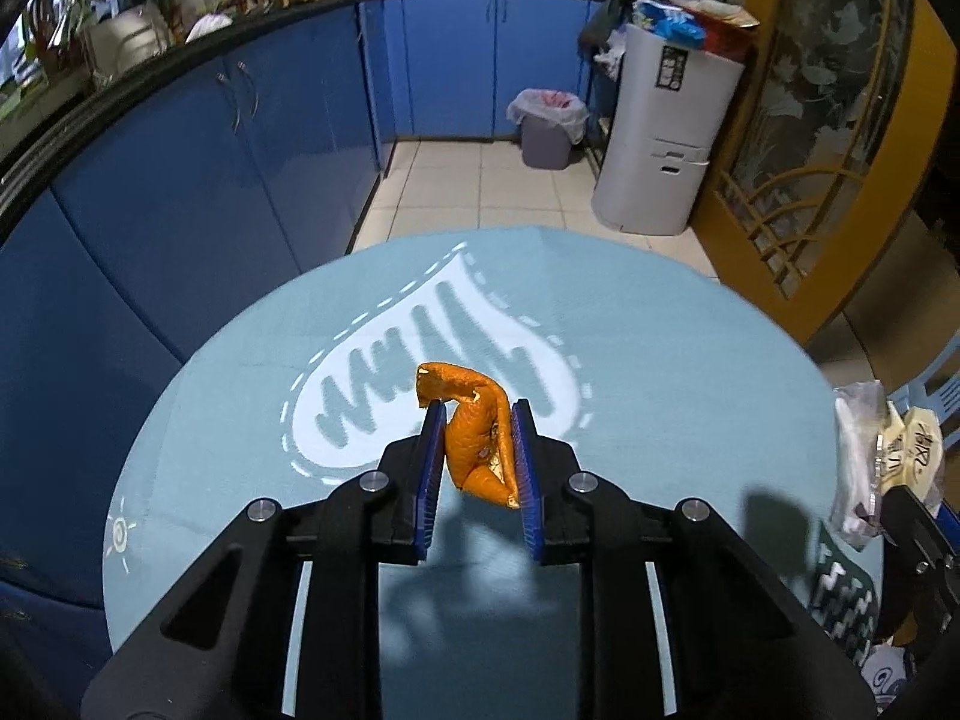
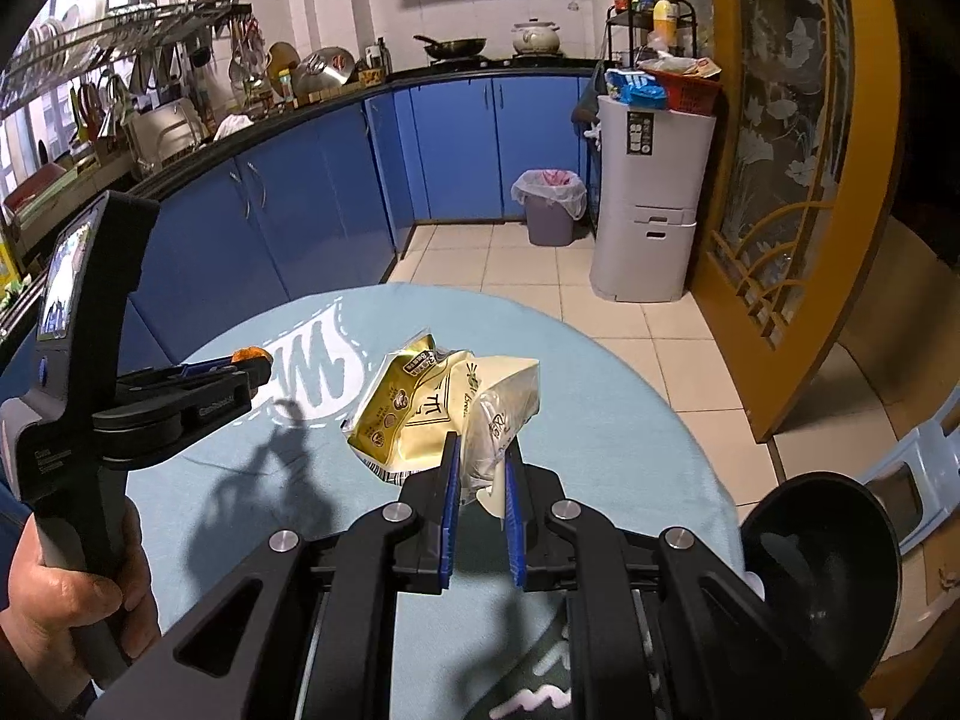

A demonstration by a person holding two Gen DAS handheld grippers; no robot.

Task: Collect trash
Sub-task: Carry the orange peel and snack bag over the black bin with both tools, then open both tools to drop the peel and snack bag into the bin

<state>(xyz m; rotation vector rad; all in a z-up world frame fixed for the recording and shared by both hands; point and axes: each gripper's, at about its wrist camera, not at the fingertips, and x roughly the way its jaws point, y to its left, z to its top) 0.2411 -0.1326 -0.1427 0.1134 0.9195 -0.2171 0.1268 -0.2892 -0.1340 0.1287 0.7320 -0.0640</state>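
Note:
My left gripper [image 1: 477,414] is shut on a piece of orange peel [image 1: 474,438] and holds it above the round table with the light blue cloth [image 1: 660,372]. In the right wrist view the left gripper [image 2: 255,363] shows at the left with the peel [image 2: 249,354] at its tip. My right gripper [image 2: 483,450] is shut on a crumpled yellow and white snack wrapper [image 2: 444,402], held above the table [image 2: 600,396]. The wrapper also shows at the right edge of the left wrist view [image 1: 888,450].
A lavender trash bin with a white liner [image 1: 547,126] [image 2: 549,204] stands on the tiled floor by the blue cabinets [image 1: 240,168]. A white appliance [image 1: 666,132] stands right of it. A wooden door frame [image 2: 798,210] is at the right, and a light blue plastic stool [image 2: 924,468] beside the table.

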